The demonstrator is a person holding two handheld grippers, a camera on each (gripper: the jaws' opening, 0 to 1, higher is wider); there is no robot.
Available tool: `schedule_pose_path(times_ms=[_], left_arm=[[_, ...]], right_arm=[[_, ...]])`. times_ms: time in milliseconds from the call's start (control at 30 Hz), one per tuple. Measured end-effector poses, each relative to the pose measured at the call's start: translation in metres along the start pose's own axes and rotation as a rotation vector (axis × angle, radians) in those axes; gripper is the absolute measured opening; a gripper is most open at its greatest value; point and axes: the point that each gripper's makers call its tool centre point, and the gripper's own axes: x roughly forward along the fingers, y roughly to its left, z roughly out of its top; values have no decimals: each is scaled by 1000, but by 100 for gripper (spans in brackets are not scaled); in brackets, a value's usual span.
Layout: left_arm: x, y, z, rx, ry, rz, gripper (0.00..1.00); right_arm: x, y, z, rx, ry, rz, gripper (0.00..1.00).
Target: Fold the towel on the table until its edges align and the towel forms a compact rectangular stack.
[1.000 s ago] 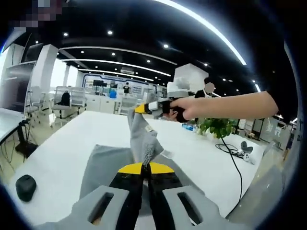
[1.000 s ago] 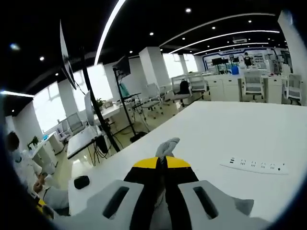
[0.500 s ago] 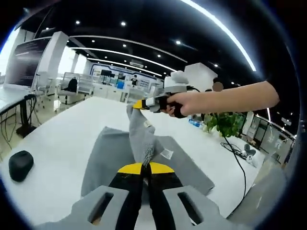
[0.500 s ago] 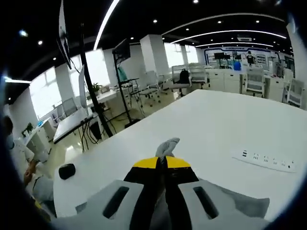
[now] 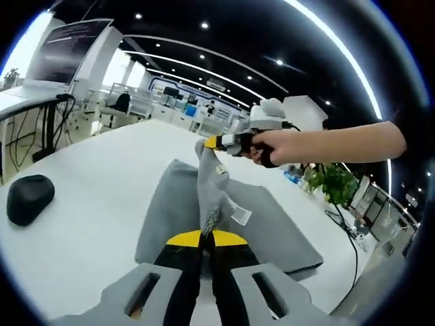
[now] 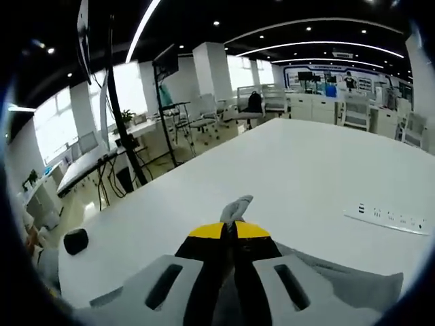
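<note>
A grey towel (image 5: pixel 272 224) lies on the white table (image 5: pixel 88 204), with one edge lifted in a taut ridge. My left gripper (image 5: pixel 206 236) is shut on the near end of that edge. The right gripper (image 5: pixel 216 142), held by a person's hand (image 5: pixel 272 146), pinches the far end above the towel. A small white label (image 5: pixel 239 216) hangs from the cloth. In the right gripper view, my right gripper (image 6: pixel 230 228) is shut on a tuft of grey towel (image 6: pixel 236 206), and more of it spreads below the jaws.
A black computer mouse (image 5: pixel 28 198) sits on the table at the left, also the black mouse (image 6: pixel 75 240). A white power strip (image 6: pixel 391 219) lies on the table. A green plant (image 5: pixel 336 185) and cables stand past the far table edge. Desks and chairs fill the room behind.
Both grippers have come lower toward the table with the towel edge still held; the flat towel and the mouse look larger and nearer. Both grips are unchanged.
</note>
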Motion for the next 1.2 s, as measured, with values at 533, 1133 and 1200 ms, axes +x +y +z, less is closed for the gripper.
schedule_pose_path(times_ms=[533, 1133, 1200], left_arm=[[-6, 41, -15, -122, 8, 136, 11], [-14, 66, -5, -67, 7, 260, 15], [-12, 63, -6, -49, 25, 251, 17]], right_arm=[[42, 20, -22, -94, 51, 20, 5], [25, 6, -6, -105, 25, 30, 17], [23, 1, -9, -115, 33, 21, 18]])
